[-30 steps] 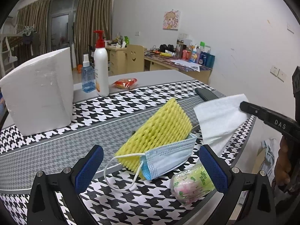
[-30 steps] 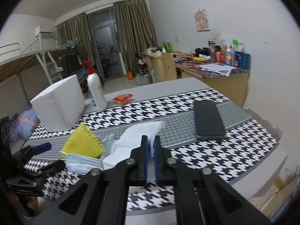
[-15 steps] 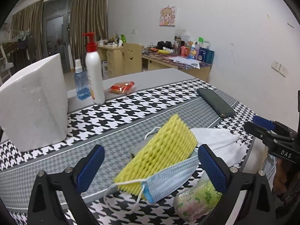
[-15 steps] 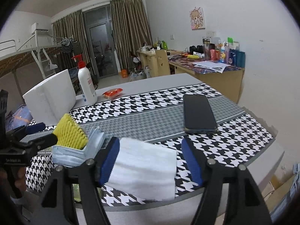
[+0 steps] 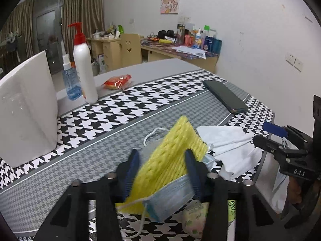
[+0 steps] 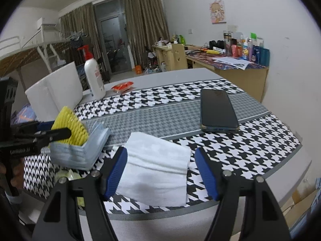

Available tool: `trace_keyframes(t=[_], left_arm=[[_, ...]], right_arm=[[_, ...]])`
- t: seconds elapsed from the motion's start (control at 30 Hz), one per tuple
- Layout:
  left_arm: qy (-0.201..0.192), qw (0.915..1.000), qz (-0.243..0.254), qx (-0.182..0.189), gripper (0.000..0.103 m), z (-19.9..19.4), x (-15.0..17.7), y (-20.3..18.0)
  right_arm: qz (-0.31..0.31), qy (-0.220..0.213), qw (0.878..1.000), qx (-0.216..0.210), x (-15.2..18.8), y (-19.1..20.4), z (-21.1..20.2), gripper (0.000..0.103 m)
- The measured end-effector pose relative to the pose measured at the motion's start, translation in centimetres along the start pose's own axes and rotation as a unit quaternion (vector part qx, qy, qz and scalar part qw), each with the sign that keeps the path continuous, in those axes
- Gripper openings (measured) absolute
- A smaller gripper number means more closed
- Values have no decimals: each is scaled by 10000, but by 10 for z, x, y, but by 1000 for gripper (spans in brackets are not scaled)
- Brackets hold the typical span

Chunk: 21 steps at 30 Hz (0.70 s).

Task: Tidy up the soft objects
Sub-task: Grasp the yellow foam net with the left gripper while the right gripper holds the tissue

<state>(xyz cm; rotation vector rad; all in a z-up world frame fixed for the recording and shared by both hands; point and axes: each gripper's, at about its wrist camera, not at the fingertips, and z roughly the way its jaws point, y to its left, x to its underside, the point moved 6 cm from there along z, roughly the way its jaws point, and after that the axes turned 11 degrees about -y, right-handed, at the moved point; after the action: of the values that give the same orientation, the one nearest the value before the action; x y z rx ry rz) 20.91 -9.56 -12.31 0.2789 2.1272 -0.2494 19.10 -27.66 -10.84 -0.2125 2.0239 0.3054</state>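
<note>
Left wrist view, nearest: left gripper (image 5: 162,172) has its blue pads pressed against both sides of the yellow foam net (image 5: 170,160), clenched on it; the blue face mask (image 5: 170,196) wraps the net's lower end and is caught in the same grip.
Left wrist view, under the fingers: a floral tissue pack (image 5: 193,219) lies on the houndstooth table runner (image 5: 120,110), partly hidden.
Left wrist view, right side: white tissue (image 5: 230,146) lies crumpled on the runner just beside the net; the right gripper (image 5: 269,136) shows from the side, fingers apart.
Right wrist view, nearest: right gripper (image 6: 161,172) released, pads spread wide, with the white tissue (image 6: 156,168) flat on the runner between them, touching neither clearly.
Right wrist view, left side: left gripper (image 6: 50,130) seen from outside; the net (image 6: 69,125) stands up out of the folded mask (image 6: 80,148), a relation the left view blurs.
Mid table: dark phone (image 6: 217,110) face-up on the grey band, well apart from the soft items.
Far table: white foam block (image 5: 26,104), white pump bottle (image 5: 84,68) and red snack packet (image 5: 117,81).
Only in left view: blue spray bottle (image 5: 70,78) beside the pump bottle.
Only in right view: bunk bed frame (image 6: 34,50) beyond the table.
Background, both views: cluttered desk (image 6: 230,62) along the wall.
</note>
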Motion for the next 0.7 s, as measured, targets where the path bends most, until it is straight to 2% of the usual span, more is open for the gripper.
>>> trace_keyframes(t=[0.1, 0.23, 0.47, 0.7], left_arm=[[19, 10000, -1, -1, 30, 1, 1, 1], [32, 10000, -10, 89, 20, 1, 2, -1], [68, 9999, -10, 106, 16, 2, 3, -1], [93, 9999, -78, 118, 16, 1, 4, 1]], right_arm=[[-238, 67, 9997, -81, 5, 5, 1, 83], [-449, 149, 9986, -242, 11, 13, 6, 83], [-691, 377, 9963, -341, 18, 18, 23, 83], [-1216, 590, 9895, -509, 23, 31, 29, 83]])
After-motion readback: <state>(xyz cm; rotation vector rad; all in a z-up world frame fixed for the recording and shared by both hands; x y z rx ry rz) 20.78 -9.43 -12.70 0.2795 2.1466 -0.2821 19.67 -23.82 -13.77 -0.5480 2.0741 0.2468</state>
